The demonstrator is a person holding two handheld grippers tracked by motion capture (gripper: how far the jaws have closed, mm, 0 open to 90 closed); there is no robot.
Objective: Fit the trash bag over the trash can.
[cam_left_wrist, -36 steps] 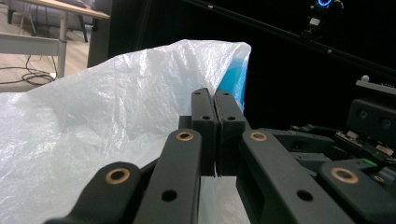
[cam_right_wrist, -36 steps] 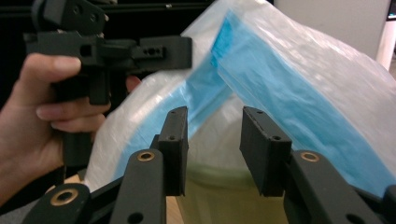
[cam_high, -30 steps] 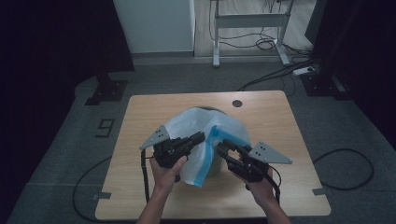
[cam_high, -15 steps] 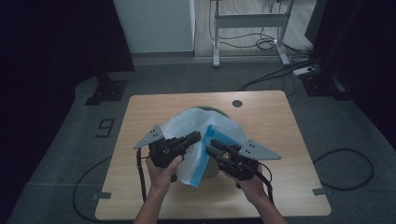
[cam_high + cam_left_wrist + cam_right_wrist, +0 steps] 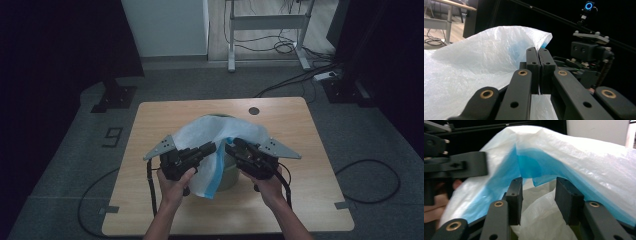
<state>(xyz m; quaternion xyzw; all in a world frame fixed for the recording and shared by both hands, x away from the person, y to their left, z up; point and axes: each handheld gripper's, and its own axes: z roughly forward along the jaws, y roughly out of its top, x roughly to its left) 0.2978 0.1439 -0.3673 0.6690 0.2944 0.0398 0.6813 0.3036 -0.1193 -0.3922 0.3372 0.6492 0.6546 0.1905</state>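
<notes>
Item: bin-lining step; your left gripper (image 5: 539, 72) pinched the white-and-blue bag (image 5: 210, 137) over the bin (image 5: 231, 167), your right gripper (image 5: 537, 200) gaped empty, likely needing the blue edge.

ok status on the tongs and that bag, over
Left tongs shut on the bag. Right tongs open at its blue-edged rim. Bag draped over a bin. Nothing in the way.

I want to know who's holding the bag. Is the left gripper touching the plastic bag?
Touching. In the left gripper view the left gripper has its jaws pressed together, with the white plastic bag running in between them and coming out below.
</notes>
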